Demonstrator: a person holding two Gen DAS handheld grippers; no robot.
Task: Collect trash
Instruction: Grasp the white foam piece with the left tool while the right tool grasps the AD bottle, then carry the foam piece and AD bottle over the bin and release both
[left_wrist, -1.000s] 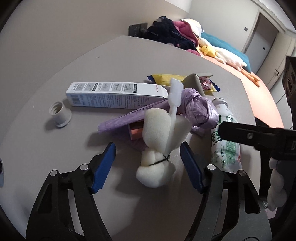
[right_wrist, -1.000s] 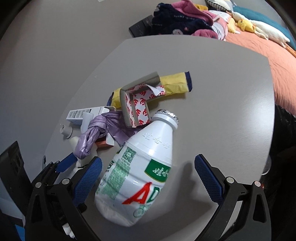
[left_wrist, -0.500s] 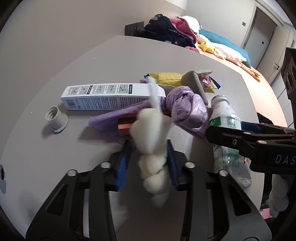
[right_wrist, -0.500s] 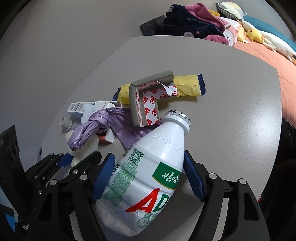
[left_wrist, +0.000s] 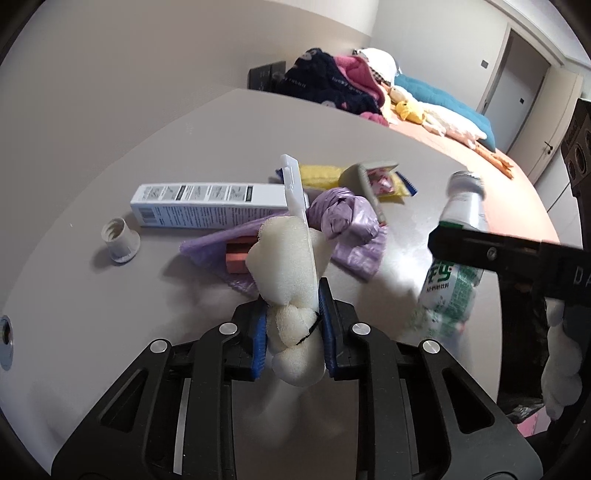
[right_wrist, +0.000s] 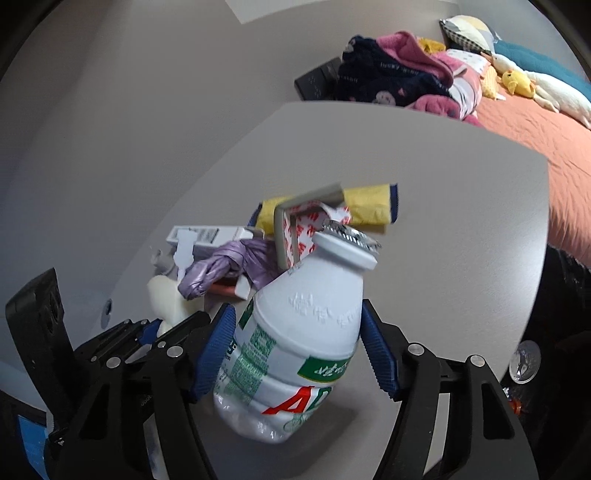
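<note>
Soft, even indoor light, perhaps from above; faint shadows on the worktop (left_wrist: 110, 325). The bottle (right_wrist: 295, 343) is slightly motion-blurred. Edges bend strongly, corners are dark.

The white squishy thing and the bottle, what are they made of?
The squishy thing looks like soft foam sponge: matte, porous, and it dents where the left gripper squeezes it. The bottle looks like smooth, slightly glossy white plastic with a crinkled foil-like rim on top.

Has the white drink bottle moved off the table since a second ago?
Yes. The bottle, clamped in the right gripper, whose jaws just closed, is raised; its cap now overlaps the yellow packet behind.
</note>
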